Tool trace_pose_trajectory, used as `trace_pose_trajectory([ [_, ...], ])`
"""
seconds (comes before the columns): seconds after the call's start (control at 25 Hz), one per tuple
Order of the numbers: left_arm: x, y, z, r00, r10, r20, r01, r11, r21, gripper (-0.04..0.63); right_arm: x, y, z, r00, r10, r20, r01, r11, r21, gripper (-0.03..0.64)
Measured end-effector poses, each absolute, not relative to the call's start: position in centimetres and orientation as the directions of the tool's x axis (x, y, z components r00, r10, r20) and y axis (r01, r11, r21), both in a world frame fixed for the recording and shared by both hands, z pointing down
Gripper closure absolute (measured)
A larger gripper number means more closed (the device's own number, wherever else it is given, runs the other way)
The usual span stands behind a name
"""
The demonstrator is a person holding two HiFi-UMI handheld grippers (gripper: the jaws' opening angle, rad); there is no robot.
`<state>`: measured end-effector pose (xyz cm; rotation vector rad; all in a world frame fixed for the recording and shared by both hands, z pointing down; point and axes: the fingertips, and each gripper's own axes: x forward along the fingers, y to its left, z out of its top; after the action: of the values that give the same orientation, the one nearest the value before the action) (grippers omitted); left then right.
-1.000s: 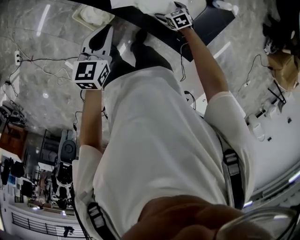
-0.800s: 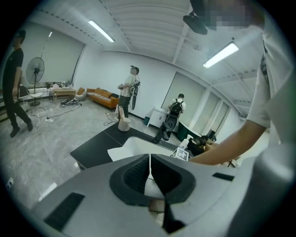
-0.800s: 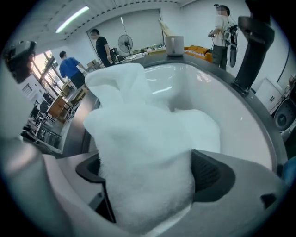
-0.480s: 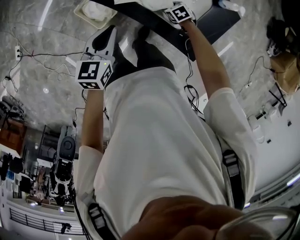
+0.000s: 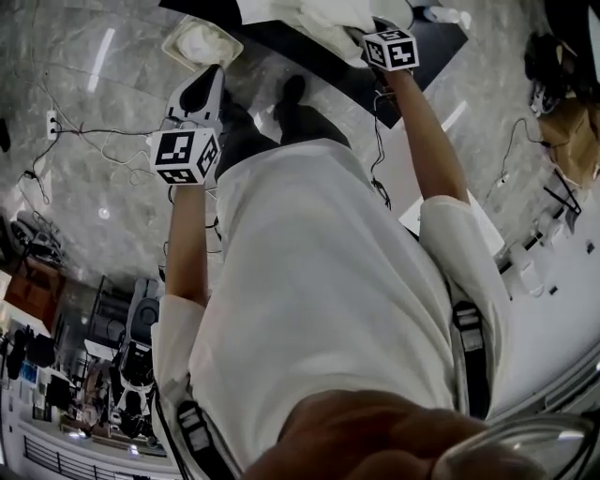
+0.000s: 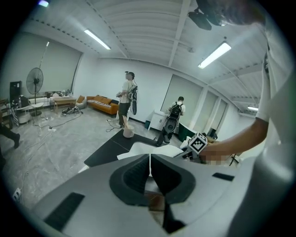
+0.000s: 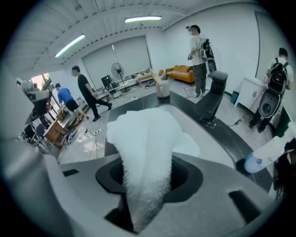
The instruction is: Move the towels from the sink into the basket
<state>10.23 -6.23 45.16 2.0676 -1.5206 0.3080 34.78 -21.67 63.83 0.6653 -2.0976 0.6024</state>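
Observation:
A white towel [image 7: 145,152] hangs bunched between the pads of my right gripper [image 7: 147,179], whose jaws have just been closing and now pinch it. In the head view that towel [image 5: 328,14] dangles beside the right gripper [image 5: 367,33] over the black counter [image 5: 281,42] at the top. The pale basket [image 5: 200,42], with white cloth in it, stands on the floor just beyond my left gripper [image 5: 208,77]. The left gripper [image 6: 149,162] has its pads together with nothing between them. The sink basin itself is mostly hidden behind the towel.
A black faucet [image 7: 212,99] rises from the counter, and a blue-and-white bottle [image 7: 259,159] lies at its right. Cables [image 5: 84,131] trail over the grey floor. Several people stand around the room, one near an orange sofa [image 6: 102,102].
My right gripper has come up from the counter with the white towel now hanging from it. The left gripper has shifted slightly toward the basket.

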Motion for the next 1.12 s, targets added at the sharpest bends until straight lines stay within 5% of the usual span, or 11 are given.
trace_pose_trajectory([
  [0.56,7.1,-4.6,36.7,0.328,-0.862,0.387,-0.935,-0.238,0.262,0.586,30.4,-19.9,41.6,-0.664,-0.482,0.571,-0.631,0.771,-0.083,0.449],
  [1.12,0.1,-3.3,27.9,0.2,-0.946,0.257,-0.966,-0.145,0.215,0.586,21.1,-17.1,23.4,-0.83,-0.501,0.244,-0.521,0.853,-0.02,0.449],
])
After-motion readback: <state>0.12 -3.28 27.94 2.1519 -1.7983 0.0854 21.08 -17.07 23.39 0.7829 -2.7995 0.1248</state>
